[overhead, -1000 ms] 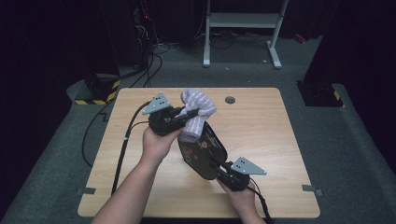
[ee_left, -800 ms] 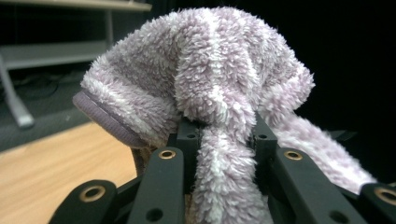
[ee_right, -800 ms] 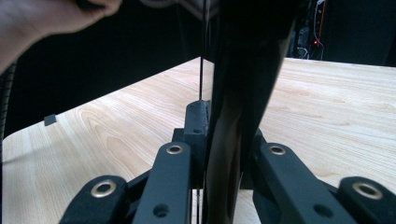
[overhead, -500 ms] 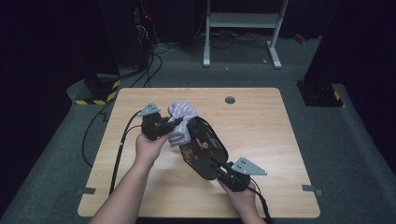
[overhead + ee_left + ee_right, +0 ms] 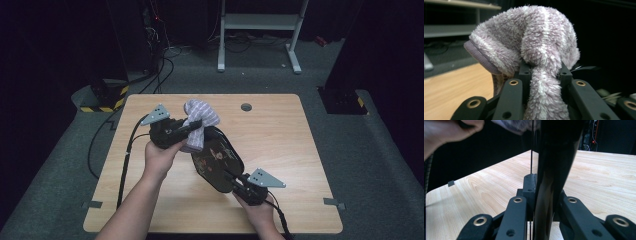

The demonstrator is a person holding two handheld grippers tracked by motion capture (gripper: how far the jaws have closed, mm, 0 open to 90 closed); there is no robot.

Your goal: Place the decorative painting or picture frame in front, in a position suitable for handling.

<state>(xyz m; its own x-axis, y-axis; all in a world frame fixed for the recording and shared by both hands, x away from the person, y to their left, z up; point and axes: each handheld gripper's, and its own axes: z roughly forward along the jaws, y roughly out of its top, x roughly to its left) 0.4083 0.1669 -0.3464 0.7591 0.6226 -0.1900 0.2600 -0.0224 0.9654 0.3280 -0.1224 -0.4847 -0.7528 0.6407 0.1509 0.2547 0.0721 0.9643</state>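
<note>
both jaws closed: left gripper [image 5: 196, 125] on striped towel [image 5: 200, 120], right gripper [image 5: 234, 179] on black tray [image 5: 215, 160]

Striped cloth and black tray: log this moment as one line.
left tongs: shut on striped cloth | right tongs: shut on black tray edge | cloth: against tray's far end | tray: held tilted above table

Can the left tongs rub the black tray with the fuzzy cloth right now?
Probably yes. The left tongs pinch the cloth right at the tray's top edge, and the right tongs hold the tray up.
</note>
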